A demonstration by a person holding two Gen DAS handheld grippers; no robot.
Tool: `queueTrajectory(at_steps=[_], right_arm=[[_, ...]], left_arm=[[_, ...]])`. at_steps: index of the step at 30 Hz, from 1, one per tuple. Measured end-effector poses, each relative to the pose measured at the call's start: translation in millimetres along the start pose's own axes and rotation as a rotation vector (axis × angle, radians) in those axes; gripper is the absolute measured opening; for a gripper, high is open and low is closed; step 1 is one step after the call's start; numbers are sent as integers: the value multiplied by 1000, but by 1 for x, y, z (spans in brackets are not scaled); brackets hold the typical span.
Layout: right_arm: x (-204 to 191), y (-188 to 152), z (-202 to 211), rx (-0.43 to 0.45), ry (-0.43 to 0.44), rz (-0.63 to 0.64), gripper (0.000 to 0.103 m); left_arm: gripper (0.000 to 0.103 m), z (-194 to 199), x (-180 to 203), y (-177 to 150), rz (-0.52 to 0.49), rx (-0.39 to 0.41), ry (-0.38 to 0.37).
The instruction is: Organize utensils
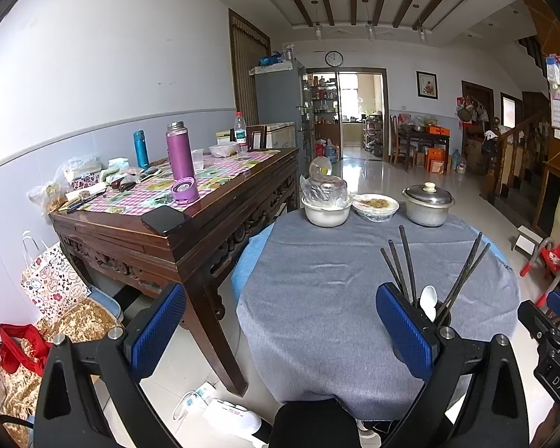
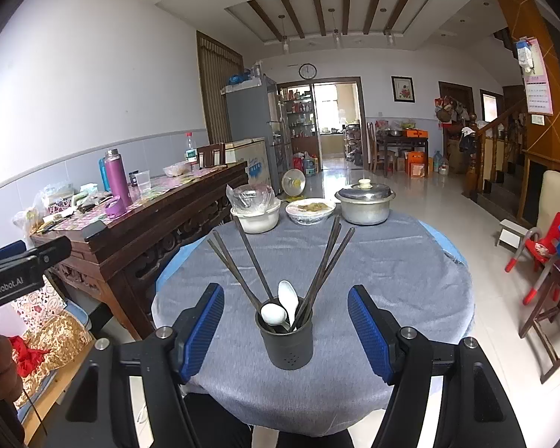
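A dark utensil holder [image 2: 285, 343] stands on the round table's grey cloth [image 2: 373, 261] near the front edge. It holds several dark chopsticks [image 2: 242, 261] and two white spoons [image 2: 288, 300]. My right gripper [image 2: 285, 330] is open, with the holder midway between its blue pads, not touching. In the left wrist view the holder [image 1: 435, 311] is mostly hidden behind the right finger [image 1: 407, 330]. My left gripper [image 1: 280, 330] is open and empty, left of the holder, above the table's front left edge.
At the table's far side stand a white bowl under plastic [image 2: 255, 216], a dish of food [image 2: 310, 211] and a lidded metal pot [image 2: 366, 201]. A wooden side table [image 1: 175, 224] with bottles, a phone and clutter stands to the left. Chairs stand at the right.
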State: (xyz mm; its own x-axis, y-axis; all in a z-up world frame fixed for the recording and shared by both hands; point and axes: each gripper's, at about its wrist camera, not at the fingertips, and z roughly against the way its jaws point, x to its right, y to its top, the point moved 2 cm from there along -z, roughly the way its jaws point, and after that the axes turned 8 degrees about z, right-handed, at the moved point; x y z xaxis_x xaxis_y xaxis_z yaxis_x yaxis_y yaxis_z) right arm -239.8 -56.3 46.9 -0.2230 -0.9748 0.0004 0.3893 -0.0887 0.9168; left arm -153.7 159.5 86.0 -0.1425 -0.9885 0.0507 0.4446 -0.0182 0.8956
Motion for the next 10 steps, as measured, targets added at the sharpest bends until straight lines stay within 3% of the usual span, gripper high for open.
queueTrajectory(at_steps=[10], right_arm=[[22, -8, -24, -27, 18, -38, 72]], left_arm=[[101, -31, 18, 2, -21, -31, 8]])
